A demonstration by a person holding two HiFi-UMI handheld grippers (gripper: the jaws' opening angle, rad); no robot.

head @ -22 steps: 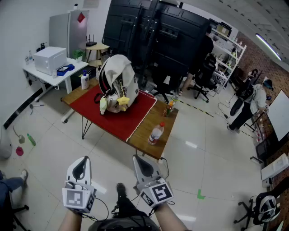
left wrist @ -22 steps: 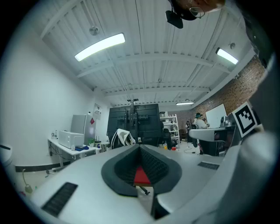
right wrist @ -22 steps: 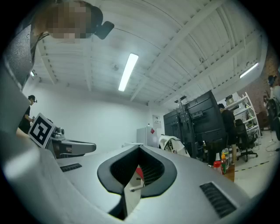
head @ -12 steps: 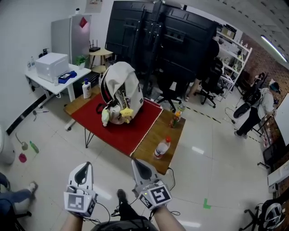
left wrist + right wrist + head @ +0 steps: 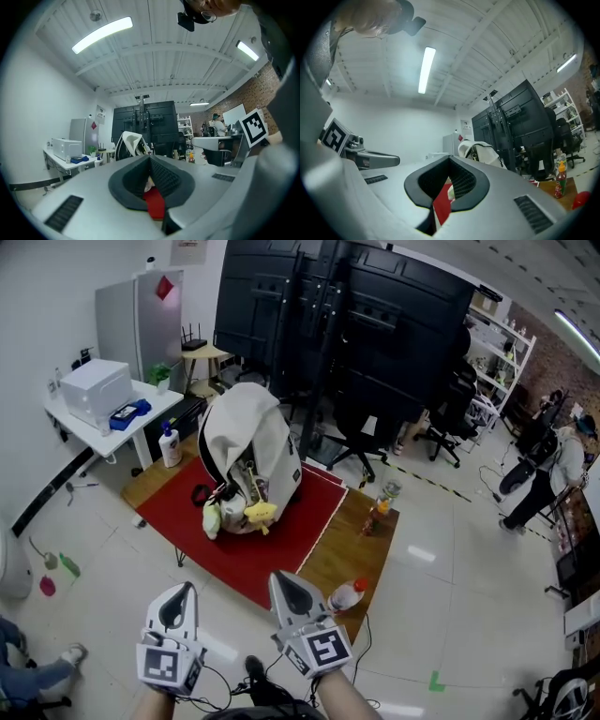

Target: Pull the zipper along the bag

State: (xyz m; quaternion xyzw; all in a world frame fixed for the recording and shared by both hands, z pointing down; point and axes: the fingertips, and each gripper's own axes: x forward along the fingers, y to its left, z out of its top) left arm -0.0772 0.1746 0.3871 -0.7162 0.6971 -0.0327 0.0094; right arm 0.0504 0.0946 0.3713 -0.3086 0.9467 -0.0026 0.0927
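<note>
A cream backpack (image 5: 246,451) with black trim stands upright on a red cloth (image 5: 281,531) over a wooden table (image 5: 352,545). Its front is open, with yellow and pale items hanging out. The zipper is too small to make out. Both grippers are held low in front of the person, short of the table's near edge and apart from the bag. My left gripper (image 5: 179,596) is shut with nothing in it, and so is my right gripper (image 5: 291,585). The bag (image 5: 132,144) shows far beyond the closed left jaws, and the bag (image 5: 482,153) likewise lies beyond the right ones.
A plastic bottle (image 5: 347,595) with a red cap is at the table's near corner, and an orange drink bottle (image 5: 380,506) stands at its right edge. A white side table (image 5: 103,404) stands at the left. Office chairs (image 5: 361,432) and a black panel wall stand behind. A person (image 5: 553,470) is at the far right.
The table and bag have come nearer and lower in the head view as the person walks toward them. Both grippers stay shut and low in front.
</note>
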